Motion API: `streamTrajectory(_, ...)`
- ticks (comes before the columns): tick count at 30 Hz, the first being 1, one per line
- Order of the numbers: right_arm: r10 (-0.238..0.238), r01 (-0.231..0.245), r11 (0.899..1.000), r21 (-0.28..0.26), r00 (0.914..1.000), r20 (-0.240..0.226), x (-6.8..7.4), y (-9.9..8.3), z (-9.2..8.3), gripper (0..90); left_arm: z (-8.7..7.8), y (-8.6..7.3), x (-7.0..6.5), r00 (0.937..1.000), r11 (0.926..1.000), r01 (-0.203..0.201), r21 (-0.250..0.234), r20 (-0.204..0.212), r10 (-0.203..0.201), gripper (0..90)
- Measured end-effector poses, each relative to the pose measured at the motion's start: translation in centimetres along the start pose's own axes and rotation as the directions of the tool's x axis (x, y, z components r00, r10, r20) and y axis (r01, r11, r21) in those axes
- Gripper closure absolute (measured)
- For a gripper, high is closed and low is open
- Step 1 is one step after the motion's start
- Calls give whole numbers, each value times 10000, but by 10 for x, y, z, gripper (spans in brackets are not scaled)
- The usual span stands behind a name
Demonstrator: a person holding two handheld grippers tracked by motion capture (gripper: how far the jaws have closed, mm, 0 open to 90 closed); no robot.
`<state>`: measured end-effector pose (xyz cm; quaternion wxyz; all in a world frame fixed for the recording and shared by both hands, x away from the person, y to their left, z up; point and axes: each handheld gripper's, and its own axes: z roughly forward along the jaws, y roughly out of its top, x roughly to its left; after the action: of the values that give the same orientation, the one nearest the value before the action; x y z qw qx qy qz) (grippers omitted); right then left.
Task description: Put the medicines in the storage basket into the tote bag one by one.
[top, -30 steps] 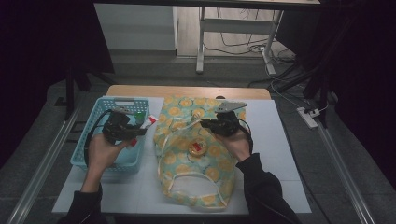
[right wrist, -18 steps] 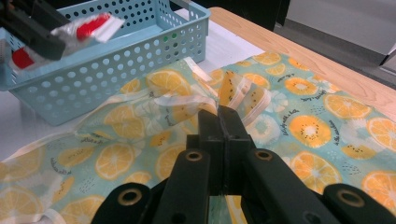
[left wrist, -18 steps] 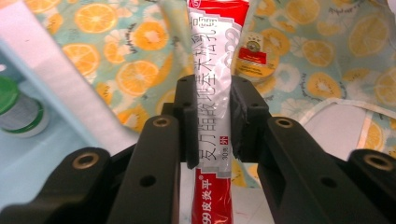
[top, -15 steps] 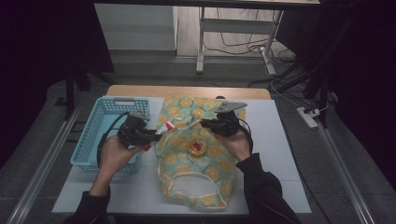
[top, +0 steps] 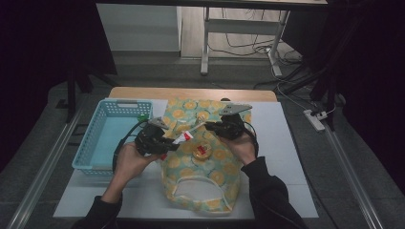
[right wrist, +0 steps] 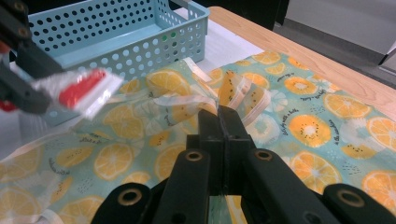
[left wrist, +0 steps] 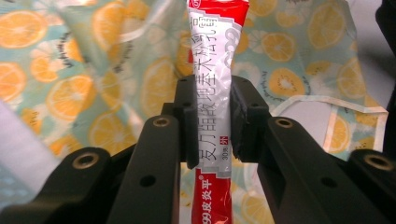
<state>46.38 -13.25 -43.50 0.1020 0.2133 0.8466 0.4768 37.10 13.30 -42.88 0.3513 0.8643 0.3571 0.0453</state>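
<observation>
Seen from the high view: a table (top: 282,143) with a white sheet over most of its top and a bare wooden strip along the far edge. On the middle of the white sheet, a large bag with orange-slice print (top: 200,167), reaching from near the far edge almost to the near edge. Its opening lifted at the far part, the rest lying flat. At the left edge of the table, a blue basket (top: 95,148), just beside the bag. Open room on the right part of the sheet and at the near left corner.

Left gripper (left wrist: 212,121) above the seam between basket and bag – jaws narrow, clamped on a red and white sachet (left wrist: 215,79). Sachet held across its middle, upper end pointing toward the bag's opening; lower end cut off by the frame in the left gripper view. Right gripper (right wrist: 219,119) over the far part of the bag, jaws fully closed, pinching a fold of the bag's rim and holding it raised. Small round yellow and red thing (top: 201,151) on the bag between the two hands – too small to name. Something small and green (top: 141,117) at the basket's far right corner, also hard to make out.
</observation>
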Motion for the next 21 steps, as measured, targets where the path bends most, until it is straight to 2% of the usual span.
streamTrajectory(12, -7, 7, 10000, -5, 10000, 12, 0, 0, 0, 900, 34, 11, -14, 9995, 9989, -240, 400, 226, 231, 747)
streamTrajectory(21, 16, -16, 10000, -22, 10000, 19, -1, 0, 0, 900, 54, 18, -11, 9999, 9987, -45, 500, 101, 40, 747)
